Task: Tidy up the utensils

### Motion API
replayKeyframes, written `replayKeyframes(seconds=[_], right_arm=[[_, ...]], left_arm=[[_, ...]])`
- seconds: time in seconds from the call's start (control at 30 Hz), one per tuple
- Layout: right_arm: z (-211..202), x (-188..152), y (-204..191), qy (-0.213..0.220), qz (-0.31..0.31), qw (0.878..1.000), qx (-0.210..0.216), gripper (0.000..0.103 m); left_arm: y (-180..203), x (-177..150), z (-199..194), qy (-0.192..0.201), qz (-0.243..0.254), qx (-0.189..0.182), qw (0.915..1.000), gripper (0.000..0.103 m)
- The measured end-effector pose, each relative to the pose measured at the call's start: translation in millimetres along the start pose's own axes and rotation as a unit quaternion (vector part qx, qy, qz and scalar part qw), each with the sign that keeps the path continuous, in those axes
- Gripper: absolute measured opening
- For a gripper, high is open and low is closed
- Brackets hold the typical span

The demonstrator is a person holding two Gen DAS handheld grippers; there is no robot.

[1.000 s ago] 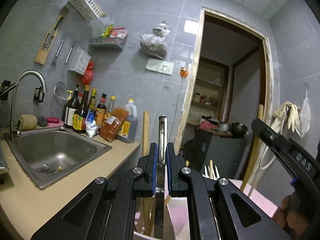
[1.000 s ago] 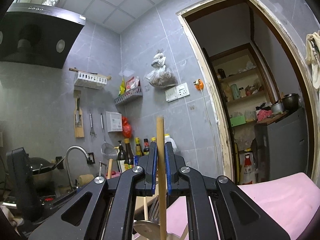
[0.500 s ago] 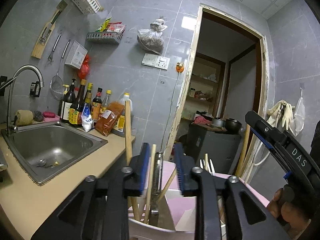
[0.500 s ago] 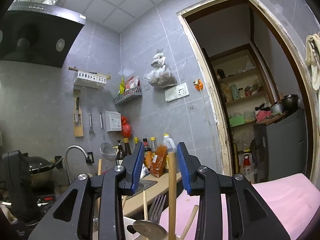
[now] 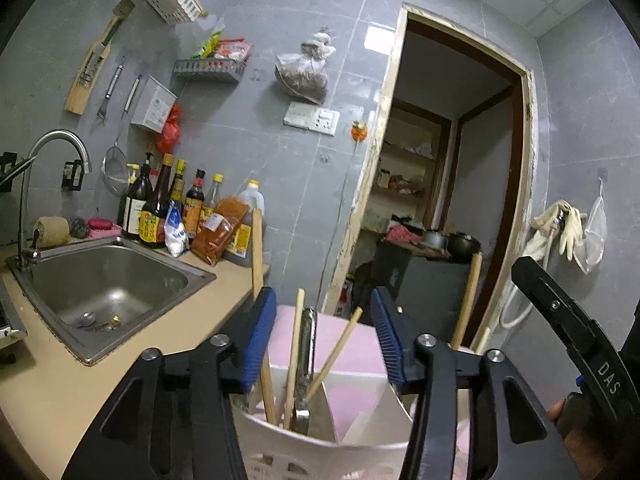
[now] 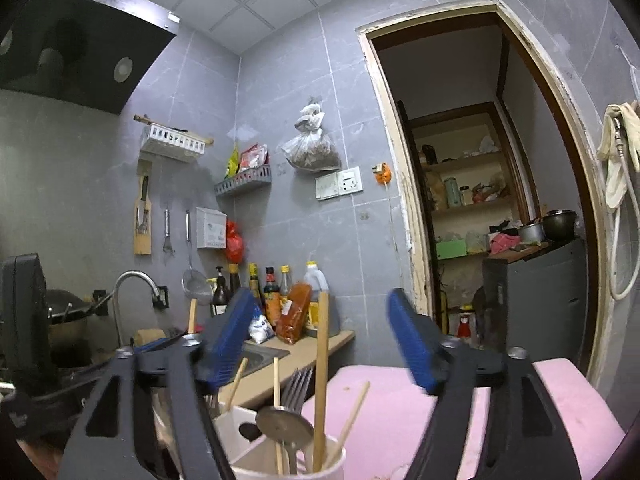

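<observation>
A white utensil holder stands just below my left gripper. Its jaws are opening; a metal-handled utensil and wooden chopsticks stand between the blue pads without touching them. In the right wrist view, the same holder carries a thick wooden handle, a metal spoon and a fork. My right gripper is opening wide around the wooden handle, pads apart from it. The right gripper also shows at the right edge of the left wrist view.
The holder sits on a pink-covered surface. To the left are a steel sink with a faucet and a row of sauce bottles on the beige counter. A doorway opens behind; a range hood hangs upper left.
Both grippers went from shut to open. The left let go of the metal utensil and the right let go of the wooden handle; both now stand lower in the holder.
</observation>
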State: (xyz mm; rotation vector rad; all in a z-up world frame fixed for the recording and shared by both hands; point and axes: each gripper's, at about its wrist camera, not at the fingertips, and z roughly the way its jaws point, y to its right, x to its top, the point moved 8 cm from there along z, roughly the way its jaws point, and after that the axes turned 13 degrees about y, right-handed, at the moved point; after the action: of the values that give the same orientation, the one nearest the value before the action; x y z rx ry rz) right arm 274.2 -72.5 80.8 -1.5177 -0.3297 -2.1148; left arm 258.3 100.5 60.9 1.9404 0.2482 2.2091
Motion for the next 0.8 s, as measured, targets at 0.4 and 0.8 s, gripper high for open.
replayKeyframes(seconds=[0.4, 0.8], right_arm=[[-42.9, 6.5, 14.9, -0.017, -0.013, 0.999, -0.043, 0.099], [-101.5, 17.0, 36.2, -0.049, -0.036, 0.994, -0.094, 0.103]], left_arm=[[7.1, -6.4, -31.2, -0.025, 0.026, -0.003, 0.9994, 0.077], [20.2, -8.6, -75.5, -0.026, 0.049, -0.017, 0.9983, 0.100]])
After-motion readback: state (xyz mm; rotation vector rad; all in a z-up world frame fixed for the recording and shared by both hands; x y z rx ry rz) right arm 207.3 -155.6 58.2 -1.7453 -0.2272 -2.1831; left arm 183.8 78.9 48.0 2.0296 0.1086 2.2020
